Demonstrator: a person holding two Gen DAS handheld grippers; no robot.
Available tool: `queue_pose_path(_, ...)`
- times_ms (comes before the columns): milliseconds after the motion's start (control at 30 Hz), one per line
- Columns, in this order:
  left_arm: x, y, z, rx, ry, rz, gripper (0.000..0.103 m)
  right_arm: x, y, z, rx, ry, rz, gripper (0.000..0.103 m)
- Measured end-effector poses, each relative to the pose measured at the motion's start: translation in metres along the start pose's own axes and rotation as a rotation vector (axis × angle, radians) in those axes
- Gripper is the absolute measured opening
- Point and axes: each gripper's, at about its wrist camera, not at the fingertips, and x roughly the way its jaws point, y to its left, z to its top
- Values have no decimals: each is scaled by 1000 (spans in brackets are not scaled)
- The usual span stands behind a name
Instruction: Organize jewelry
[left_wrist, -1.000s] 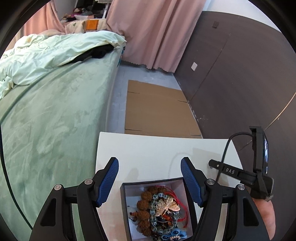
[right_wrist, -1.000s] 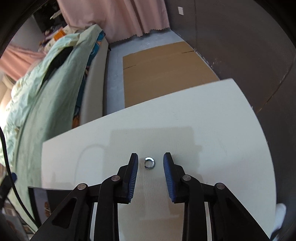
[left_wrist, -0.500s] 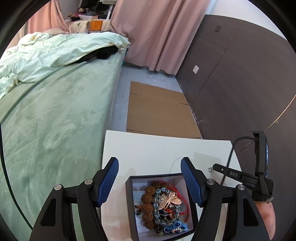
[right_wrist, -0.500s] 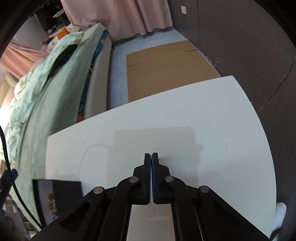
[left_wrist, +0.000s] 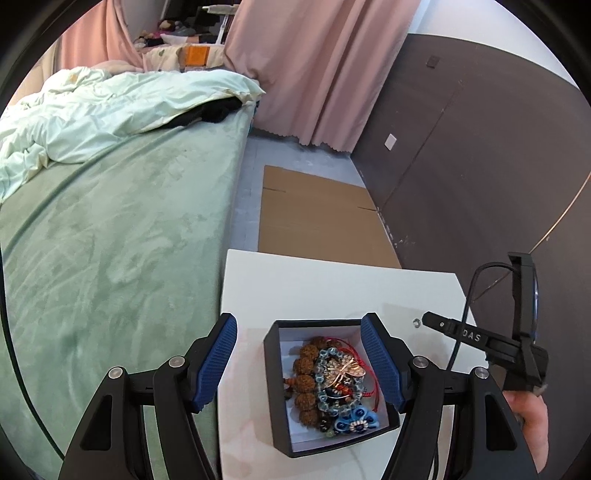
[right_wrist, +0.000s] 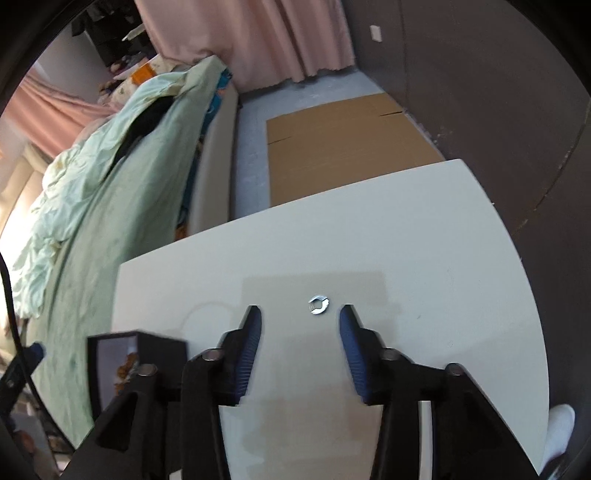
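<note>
A small silver ring (right_wrist: 318, 305) lies on the white table (right_wrist: 406, 240), just ahead of my right gripper (right_wrist: 300, 312) and a little right of its middle line. The jaws are opening and the blue pads (right_wrist: 253, 332) do not touch the ring. A black box (left_wrist: 275, 387) holds beaded bracelets (left_wrist: 334, 380), a red cord and a blue ornament. My left gripper (left_wrist: 298, 325) hovers open over that box, a finger on either side, gripping nothing. The left wrist view also shows the ring (left_wrist: 416, 323), right of the box near the right gripper's tip.
The table (left_wrist: 295, 280) ends at a straight far edge, with flat cardboard (left_wrist: 317, 218) on the grey floor beyond. A green bed (left_wrist: 110, 229) with a pale quilt runs along the left. A dark wall panel (left_wrist: 461, 166) stands to the right. The box (right_wrist: 136, 354) is left of my right gripper.
My right gripper shut fully over the ring's spot, then opened; the ring lies on the table again. The left gripper drew back, so the box shows more fully.
</note>
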Motion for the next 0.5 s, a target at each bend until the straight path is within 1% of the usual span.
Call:
queue_pose_path(100, 2, 6, 3, -12, 1, 4, 71, 8, -5, 3, 22, 11, 4, 45)
queue_pose_path(167, 5, 9, 6, -23, 3, 2, 71, 14, -4, 4, 15, 17, -12, 43)
queue_pose_path(233, 9, 11, 9, -29, 2, 0, 71, 20, 1, 5, -8, 32, -37, 29)
queue_pose_path(267, 10, 11, 9, -30, 2, -1, 71, 23, 3, 6, -19, 39, -52, 28)
queue_pose_path(300, 11, 11, 10, -33, 3, -2, 71, 27, 7, 6, -42, 42, -88, 28)
queue_pose_path(500, 16, 10, 15, -42, 4, -12, 71, 31, 28, 4, -160, 27, -203, 27)
